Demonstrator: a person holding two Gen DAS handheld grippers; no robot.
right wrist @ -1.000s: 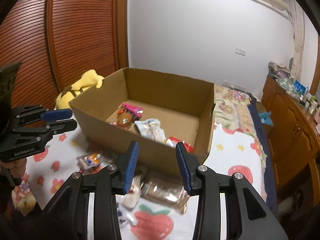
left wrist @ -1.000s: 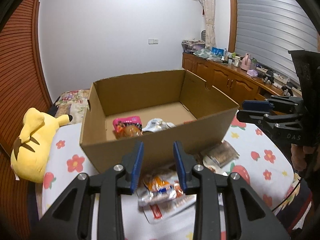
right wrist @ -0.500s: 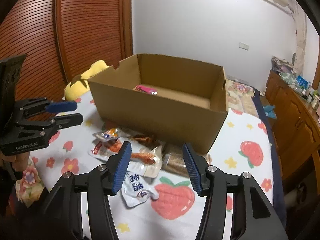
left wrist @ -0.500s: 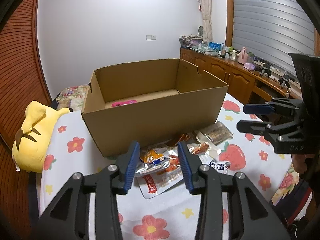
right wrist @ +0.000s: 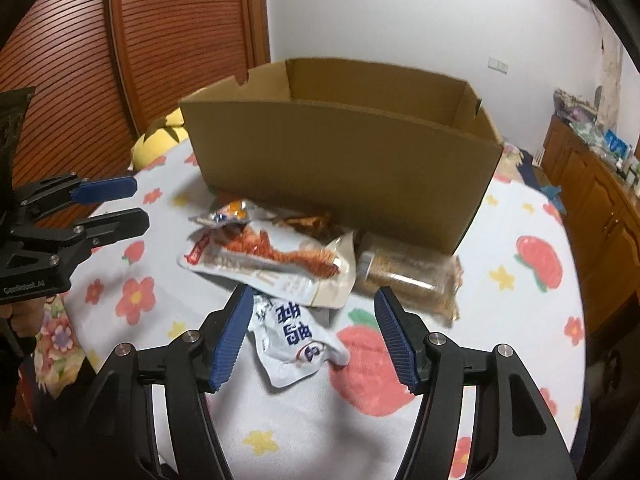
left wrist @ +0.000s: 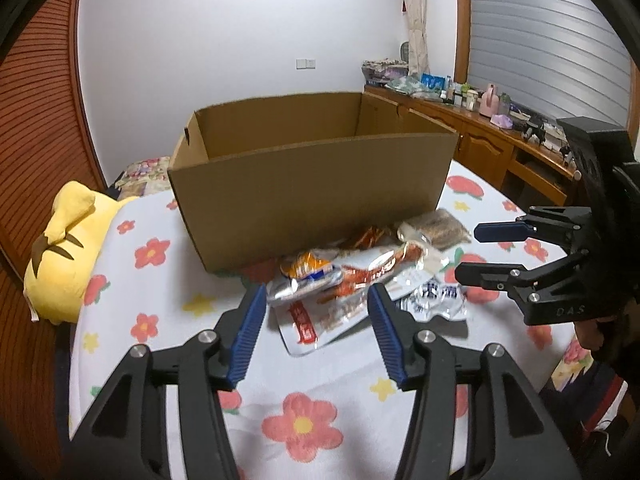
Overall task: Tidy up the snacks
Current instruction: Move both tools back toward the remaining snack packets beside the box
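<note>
Both sets of jaws stand apart and are opening, with nothing pressed between them. The right gripper (right wrist: 314, 336) frames a white packet with blue print (right wrist: 298, 338), which lies on the surface in front of the cardboard box (right wrist: 344, 160); the packet sits in the gap between the blue pads but no pad bears on it. The left gripper (left wrist: 316, 334) hangs over the near end of a silver-and-red pouch (left wrist: 320, 312), its jaws likewise parted and clear of it. That pouch is part of a loose heap against the front wall of the box: an orange-topped packet (left wrist: 306, 266) rests on it closer to the box, a clear pack of brown biscuits (right wrist: 404, 270) lies touching the box's front right corner, and a dark red wrapper (right wrist: 308, 224) is half tucked under the heap at the foot of the box. The box stands open-topped on the flowered surface (left wrist: 304, 424), and from these low angles its floor cannot be seen. To the left of the box a yellow plush toy (left wrist: 66, 248) lies at the edge. The step in hand appears to be a pick, each gripper lining up on its own packet. The next move likely calls for lowering until the pads straddle a packet's edge, closing firmly on the thin film, then lifting over the front wall of the box. The slick, overlapping wrappers may slide or drag a neighbour along, so taking an edge free of the heap would be wise.
</note>
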